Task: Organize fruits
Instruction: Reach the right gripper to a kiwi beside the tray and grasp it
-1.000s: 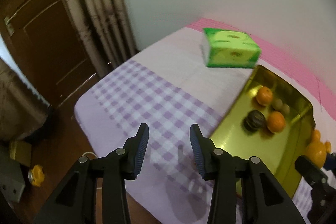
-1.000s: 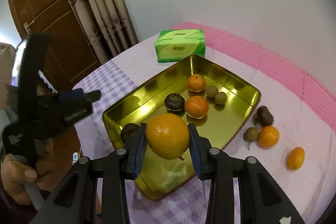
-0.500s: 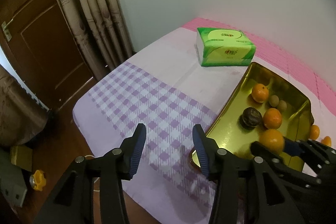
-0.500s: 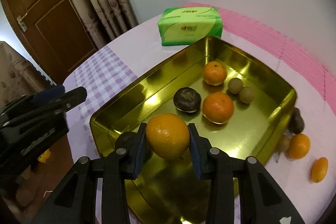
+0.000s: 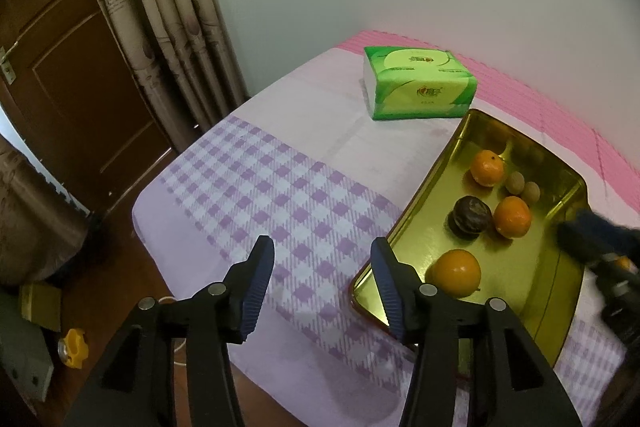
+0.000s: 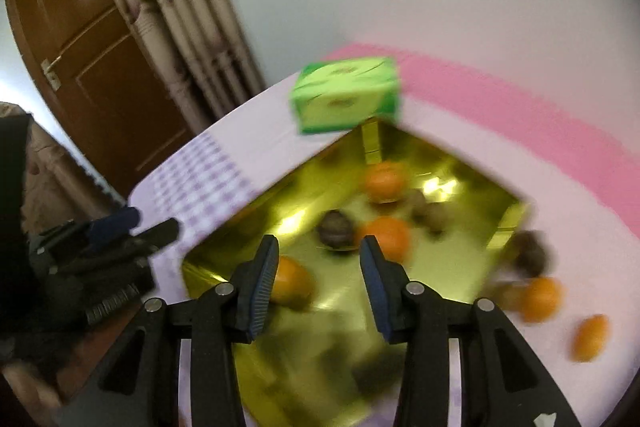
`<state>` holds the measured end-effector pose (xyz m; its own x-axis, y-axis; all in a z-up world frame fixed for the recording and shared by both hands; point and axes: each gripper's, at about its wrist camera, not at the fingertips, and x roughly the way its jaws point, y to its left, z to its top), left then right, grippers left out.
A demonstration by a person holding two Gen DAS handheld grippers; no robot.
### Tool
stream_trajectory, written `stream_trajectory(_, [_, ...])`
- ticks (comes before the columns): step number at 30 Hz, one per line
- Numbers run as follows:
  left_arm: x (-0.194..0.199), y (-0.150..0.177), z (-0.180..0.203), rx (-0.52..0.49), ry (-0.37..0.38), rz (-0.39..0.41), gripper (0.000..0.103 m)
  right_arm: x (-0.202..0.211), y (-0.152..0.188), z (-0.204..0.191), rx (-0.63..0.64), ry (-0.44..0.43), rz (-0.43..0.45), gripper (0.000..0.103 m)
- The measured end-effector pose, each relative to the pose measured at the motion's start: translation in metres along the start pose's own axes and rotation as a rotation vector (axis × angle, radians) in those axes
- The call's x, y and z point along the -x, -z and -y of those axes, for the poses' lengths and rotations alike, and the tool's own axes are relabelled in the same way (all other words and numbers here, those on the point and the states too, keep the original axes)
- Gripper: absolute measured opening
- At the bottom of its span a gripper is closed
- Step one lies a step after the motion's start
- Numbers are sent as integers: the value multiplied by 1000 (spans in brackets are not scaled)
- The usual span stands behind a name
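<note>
- Since the frame half a second earlier, the large orange (image 5: 455, 272) had been released by the right gripper (image 6: 319, 281) and was seen lying in the near corner of the gold tray (image 5: 558, 291), just beside the rim.
- In the right wrist view, that gripper's blue pads were spread apart with nothing between them; the picture was heavily blurred.
- In the blurred right wrist view, the large orange (image 6: 291, 281) was partly hidden behind the left-hand pad.
- The left gripper (image 5: 322, 285) was held with its pads wide apart and nothing was gripped; it was seen over the purple checked cloth (image 5: 256, 187), just beside the tray's near left corner.
- Further into the tray, a dark brown fruit (image 5: 471, 215) was seen beside a mandarin (image 5: 512, 216), the two close together or touching.
- A second mandarin (image 5: 487, 167) lay nearer the back, with two small brownish fruits (image 5: 522, 187) just to its right.
- Outside the tray, in the right wrist view, a dark fruit (image 6: 530, 253), an orange fruit (image 6: 540, 298) and a smaller oval orange fruit (image 6: 591, 337) were seen on the pale cloth, right of the tray; detail was lost to blur.
- A green tissue pack (image 5: 419, 87) lay on the cloth just behind the tray's far corner.
- Part of the right gripper (image 5: 596, 247) was seen, blurred, at the right edge of the left wrist view, above the tray's right side.
- A brown door (image 5: 76, 99) and a curtain (image 5: 168, 11) were seen behind the table.
</note>
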<state>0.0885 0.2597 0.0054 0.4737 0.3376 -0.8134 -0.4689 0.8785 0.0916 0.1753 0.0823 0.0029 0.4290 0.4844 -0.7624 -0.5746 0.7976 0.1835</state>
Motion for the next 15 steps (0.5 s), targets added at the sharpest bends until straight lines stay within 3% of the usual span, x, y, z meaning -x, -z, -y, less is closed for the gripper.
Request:
stream_trajectory(3, [0, 2, 4, -9, 6, -4, 54, 13, 7, 48, -26, 102, -26, 40])
stream_trajectory(6, [1, 4, 10, -31, 13, -5, 55, 12, 6, 92, -56, 151, -74, 42])
stream_trajectory(10, [1, 6, 17, -61, 11, -2, 57, -7, 1, 113, -26, 175, -135, 42])
stream_trajectory(15, [-2, 6, 18, -67, 18, -15, 59, -27, -3, 112, 30, 177, -171, 41])
